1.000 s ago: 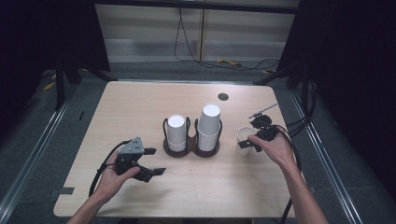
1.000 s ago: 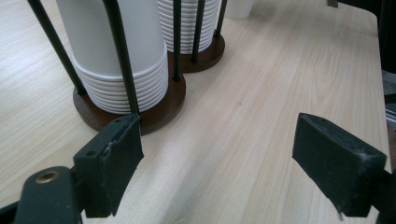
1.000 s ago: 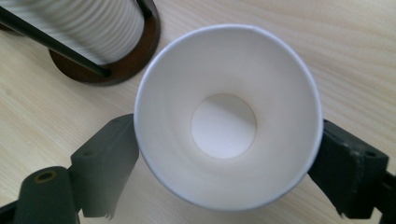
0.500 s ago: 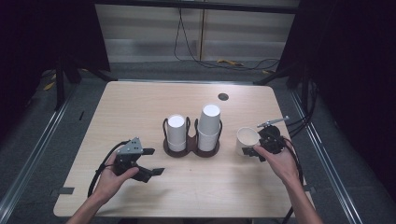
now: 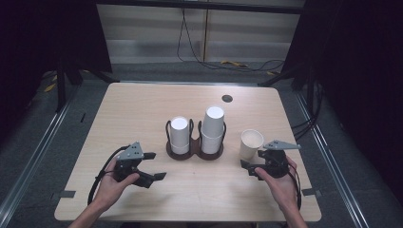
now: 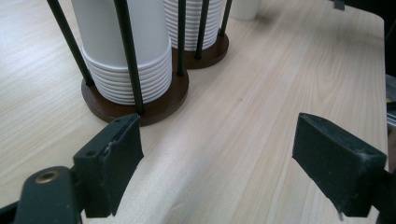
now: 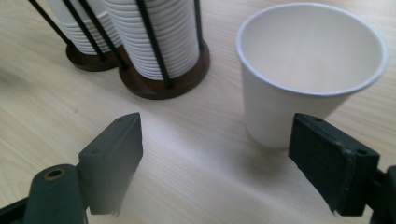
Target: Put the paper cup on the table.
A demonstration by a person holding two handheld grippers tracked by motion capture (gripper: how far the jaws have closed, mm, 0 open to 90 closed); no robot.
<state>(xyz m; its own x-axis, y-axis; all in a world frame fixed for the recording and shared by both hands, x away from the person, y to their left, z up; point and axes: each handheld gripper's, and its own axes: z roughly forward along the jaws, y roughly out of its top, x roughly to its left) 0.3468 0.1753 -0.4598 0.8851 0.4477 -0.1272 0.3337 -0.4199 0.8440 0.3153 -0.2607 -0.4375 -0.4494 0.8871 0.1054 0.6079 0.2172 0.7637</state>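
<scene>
We have a single white paper cup (image 7: 308, 74) standing upright and mouth-up on the pale wooden table (image 5: 142, 109), just right of the dark wire two-post cup holder (image 5: 195, 148). Our right gripper (image 7: 224, 163) waits beside it with jaws spread wide and empty, as does our left gripper (image 5: 149, 167). We judge the cup light, thin-walled and easily crushed or tipped, so we would pinch it gently across the lower wall.

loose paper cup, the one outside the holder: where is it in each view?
High view: loose cup stands upright on the table, right of the cup holder, by the right gripper.
Left gripper view: its base sits at the top edge.
Right gripper view: upper right, mouth open.
Shared landmark: the cup holder.
</scene>
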